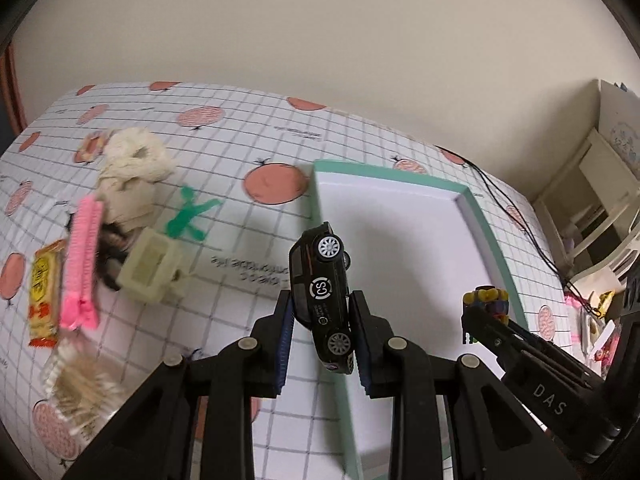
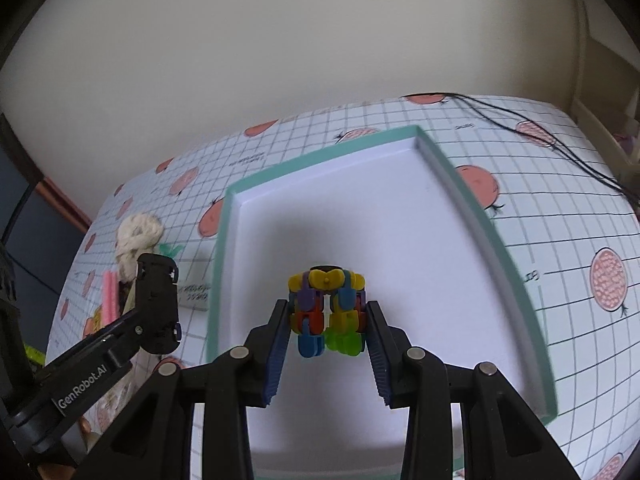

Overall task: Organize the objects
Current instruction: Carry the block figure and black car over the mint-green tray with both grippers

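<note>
Left hand-held gripper (image 1: pixel 322 316) grips toy car (image 1: pixel 323 292) above tray (image 1: pixel 478 216) edge; right hand-held gripper (image 2: pixel 327 322) clamps colourful block toy (image 2: pixel 326 312) over tray. Tray seemingly empty. Snack packet (image 1: pixel 43 292), pink clip (image 1: pixel 82 268) remain on tabletop (image 1: pixel 240 120).

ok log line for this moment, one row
left gripper: shut on black toy car | right gripper: shut on multicolour link toy | both above teal-rimmed tray, tray bare

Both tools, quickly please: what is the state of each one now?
Left tool: closed on the black toy car.
Right tool: closed on the colourful link toy.
</note>
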A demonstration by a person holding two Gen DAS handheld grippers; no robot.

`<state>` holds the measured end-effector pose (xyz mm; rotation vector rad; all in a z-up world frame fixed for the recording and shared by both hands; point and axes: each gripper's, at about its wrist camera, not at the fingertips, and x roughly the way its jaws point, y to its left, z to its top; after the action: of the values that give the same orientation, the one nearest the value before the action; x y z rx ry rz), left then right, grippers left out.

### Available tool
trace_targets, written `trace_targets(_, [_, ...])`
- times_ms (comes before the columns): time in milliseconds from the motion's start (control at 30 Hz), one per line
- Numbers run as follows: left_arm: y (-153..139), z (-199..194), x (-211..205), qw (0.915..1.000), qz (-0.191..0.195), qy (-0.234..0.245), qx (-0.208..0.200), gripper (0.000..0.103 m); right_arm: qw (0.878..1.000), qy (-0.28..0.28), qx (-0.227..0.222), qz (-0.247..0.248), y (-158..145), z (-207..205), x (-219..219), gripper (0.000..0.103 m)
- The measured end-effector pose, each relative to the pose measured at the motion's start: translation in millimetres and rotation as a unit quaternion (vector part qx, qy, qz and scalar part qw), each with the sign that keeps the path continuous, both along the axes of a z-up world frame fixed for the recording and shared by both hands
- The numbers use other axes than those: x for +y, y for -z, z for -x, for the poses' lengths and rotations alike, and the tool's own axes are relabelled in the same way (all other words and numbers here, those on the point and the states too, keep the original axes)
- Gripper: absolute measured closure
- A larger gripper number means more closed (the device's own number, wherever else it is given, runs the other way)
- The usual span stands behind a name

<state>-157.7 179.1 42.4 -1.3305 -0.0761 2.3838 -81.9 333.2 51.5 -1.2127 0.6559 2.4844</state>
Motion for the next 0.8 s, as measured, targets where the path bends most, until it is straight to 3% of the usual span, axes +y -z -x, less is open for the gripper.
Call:
trace_targets(300, [8.0, 18.2, 20.8, 0.9996, -0.023, 0.011, -0.009, 0.074, 0.999, 0.013, 0.02, -0.021, 1.1, 10.3, 16.5, 0.063])
trace_targets(800, [24.9, 48.6, 70.5, 0.999, 0.002, 0.044, -0.006, 0.074, 0.998, 0.034, 0.043, -0.035, 10.7, 29.9, 36.0, 0.063])
